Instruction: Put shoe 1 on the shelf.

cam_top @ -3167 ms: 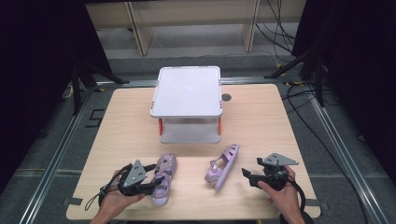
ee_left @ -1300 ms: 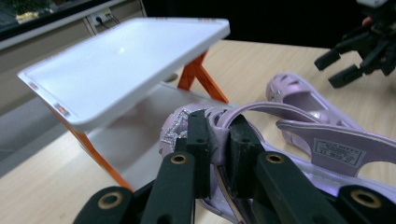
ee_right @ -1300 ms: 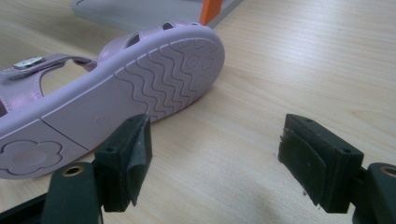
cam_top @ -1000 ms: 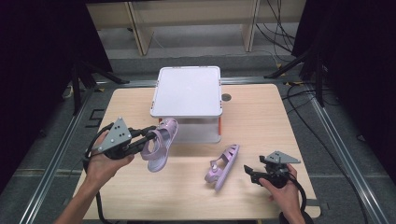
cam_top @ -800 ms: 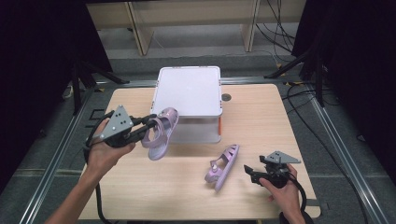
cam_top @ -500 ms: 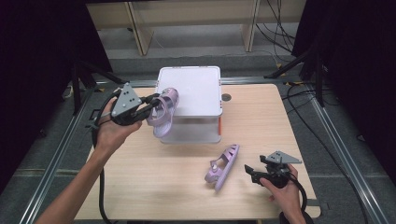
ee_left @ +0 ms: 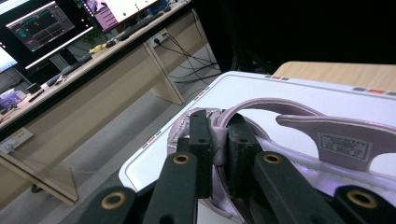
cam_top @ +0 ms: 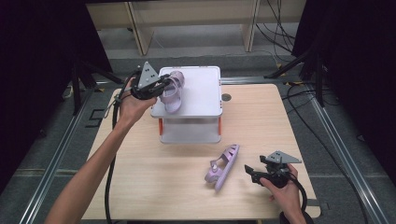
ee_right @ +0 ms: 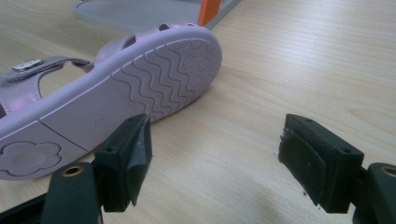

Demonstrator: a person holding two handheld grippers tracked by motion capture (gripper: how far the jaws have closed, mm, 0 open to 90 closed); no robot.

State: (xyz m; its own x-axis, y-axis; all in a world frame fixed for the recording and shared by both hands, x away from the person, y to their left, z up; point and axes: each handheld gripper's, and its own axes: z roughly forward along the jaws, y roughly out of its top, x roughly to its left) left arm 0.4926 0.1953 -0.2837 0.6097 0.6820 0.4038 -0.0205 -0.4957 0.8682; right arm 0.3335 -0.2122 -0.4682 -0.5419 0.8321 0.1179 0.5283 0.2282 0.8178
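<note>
My left gripper [cam_top: 161, 87] is shut on the heel strap of a lilac sandal [cam_top: 172, 92] and holds it over the white top of a small two-level rack [cam_top: 201, 98] at the table's back. In the left gripper view the jaws pinch the strap [ee_left: 219, 140], with the sandal [ee_left: 327, 144] lying above the white shelf top [ee_left: 163, 154]. A second lilac sandal [cam_top: 223, 167] lies on its side on the wooden table, sole towards my right gripper [cam_top: 250, 171]. That gripper [ee_right: 212, 158] stands open just beside the sole [ee_right: 116, 107], not touching it.
The rack has orange posts [cam_top: 161, 127] and a grey lower shelf [cam_top: 191, 135]. The wooden table [cam_top: 154, 186] has a small round hole [cam_top: 226, 97] behind the rack. Metal rails run along both sides. Cables [cam_top: 289, 28] lie on the floor beyond.
The left gripper lifted its sandal from the table's front left and carried it up and back over the rack's top. The right gripper and second sandal stayed put.
</note>
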